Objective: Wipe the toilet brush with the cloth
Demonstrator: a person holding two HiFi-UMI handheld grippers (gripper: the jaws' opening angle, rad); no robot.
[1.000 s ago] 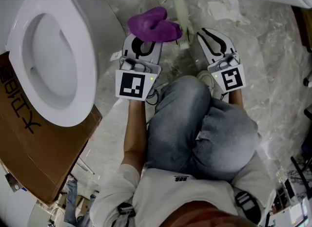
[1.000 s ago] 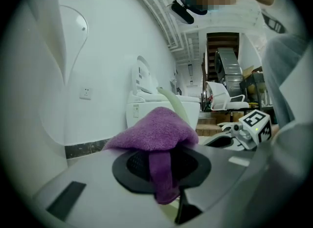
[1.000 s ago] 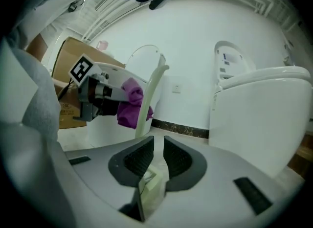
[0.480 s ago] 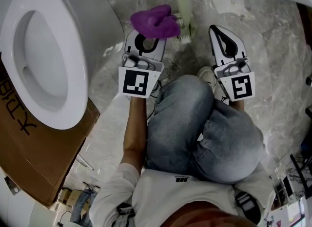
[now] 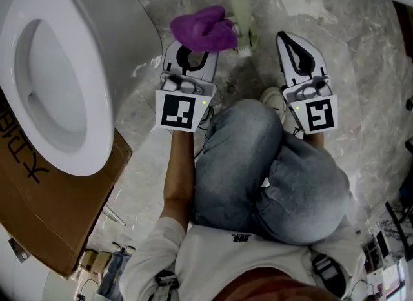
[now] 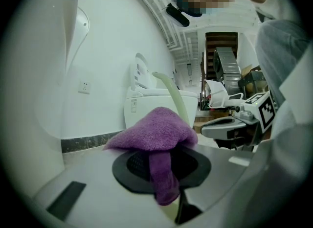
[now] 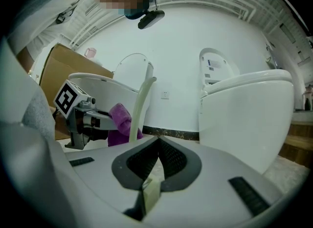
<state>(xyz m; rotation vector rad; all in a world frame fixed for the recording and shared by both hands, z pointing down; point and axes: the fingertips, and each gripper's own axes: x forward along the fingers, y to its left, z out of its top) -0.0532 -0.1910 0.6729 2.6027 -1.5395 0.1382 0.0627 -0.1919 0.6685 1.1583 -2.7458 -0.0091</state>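
Floor-level scene, seen from the head view. A white toilet (image 5: 106, 93) is standing at left, with a cardboard box (image 5: 64, 216) lying beside its base. A person is crouching on the marble floor (image 5: 368, 80), knees (image 5: 258, 164) drawn up. The left gripper (image 5: 191, 53) is clamping the purple cloth (image 5: 203, 28), a strip of which is hanging between its jaws. The right gripper (image 7: 159, 141) is pointing forward with jaws together and nothing between them. The pale green toilet brush (image 5: 240, 6) is standing between the two grippers, just beside the cloth.
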